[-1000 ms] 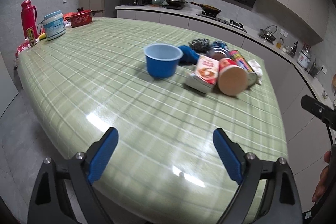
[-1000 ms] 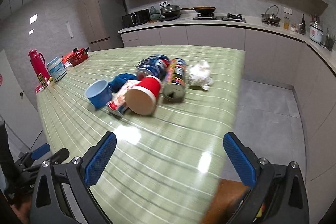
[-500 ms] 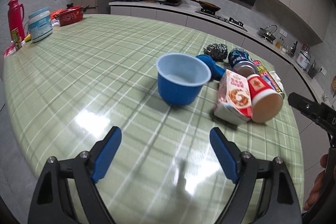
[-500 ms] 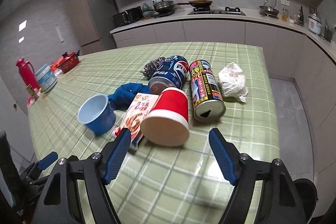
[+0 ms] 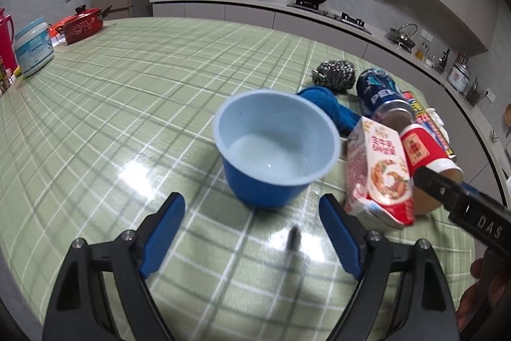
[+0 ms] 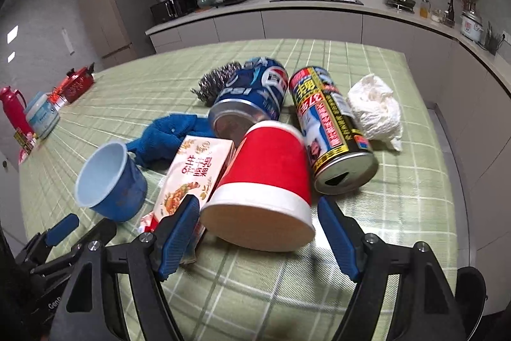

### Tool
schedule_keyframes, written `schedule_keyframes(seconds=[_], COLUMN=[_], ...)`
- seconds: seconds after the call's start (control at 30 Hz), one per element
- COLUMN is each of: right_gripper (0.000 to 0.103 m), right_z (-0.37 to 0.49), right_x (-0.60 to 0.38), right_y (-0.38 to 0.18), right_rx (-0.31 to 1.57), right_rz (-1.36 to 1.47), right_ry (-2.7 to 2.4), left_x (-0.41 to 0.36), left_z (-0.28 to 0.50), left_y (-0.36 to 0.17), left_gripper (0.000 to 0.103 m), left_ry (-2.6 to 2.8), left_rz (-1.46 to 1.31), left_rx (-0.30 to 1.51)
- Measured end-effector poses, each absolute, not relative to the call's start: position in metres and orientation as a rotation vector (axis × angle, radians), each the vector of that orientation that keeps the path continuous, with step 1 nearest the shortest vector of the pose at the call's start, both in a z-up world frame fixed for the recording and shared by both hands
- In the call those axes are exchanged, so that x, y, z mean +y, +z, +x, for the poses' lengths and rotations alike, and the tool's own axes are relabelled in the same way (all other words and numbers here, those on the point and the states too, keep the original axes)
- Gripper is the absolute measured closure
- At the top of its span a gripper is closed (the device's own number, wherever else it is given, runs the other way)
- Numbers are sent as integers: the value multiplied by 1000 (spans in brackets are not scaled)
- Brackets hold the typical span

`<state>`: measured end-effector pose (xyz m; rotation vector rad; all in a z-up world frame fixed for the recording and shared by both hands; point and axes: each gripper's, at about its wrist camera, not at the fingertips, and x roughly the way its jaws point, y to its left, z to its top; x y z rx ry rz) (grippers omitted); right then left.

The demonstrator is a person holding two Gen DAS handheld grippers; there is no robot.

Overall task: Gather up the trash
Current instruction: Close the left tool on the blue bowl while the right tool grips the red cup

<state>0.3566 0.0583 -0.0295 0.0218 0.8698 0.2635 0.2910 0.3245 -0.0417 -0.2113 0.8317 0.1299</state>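
A blue cup stands upright on the green checked table, just ahead of my open, empty left gripper; it also shows in the right wrist view. A red paper cup lies on its side, its mouth close in front of my open, empty right gripper. Beside it lie a milk carton, a Pepsi can, a spray can, a crumpled white tissue, a blue cloth and a steel scourer.
A white tub, a red pot and a red flask stand at the table's far left. The table's right edge drops to the floor. Kitchen counters run behind.
Both grippers have moved forward to the trash pile. The blue cup now sits just ahead of the left fingers and the red cup just ahead of the right fingers. Both stay open.
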Motion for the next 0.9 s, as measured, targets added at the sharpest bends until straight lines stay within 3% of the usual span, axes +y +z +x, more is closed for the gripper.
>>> schedule_keyframes(seconds=[0.33,0.47,0.57,0.77,0.8,0.9], right_gripper=[25,34,34,35,35,41], right_z=[375,378,376,381,381,379], right_x=[62,59,54,53,53,52], right_y=[-35,-33,-30,-36,-35,-34], right_rx=[883,868,861,889,888,886], right_rz=[55,78,87,80,85,83], right_ry=[270,277,265,278,288,307], left_x=[327,328,328,325,324,324], left_z=[312,319,320,331,332,331], left_y=[-41,-40,-40,-45,-45,-44], left_gripper=[16,16,16,23,28,29], left_ry=[105,107,105,89,87,83], left_rz=[-187,-176,-167,-156,-154,-148], left_rx=[840,844,846,875,878,872])
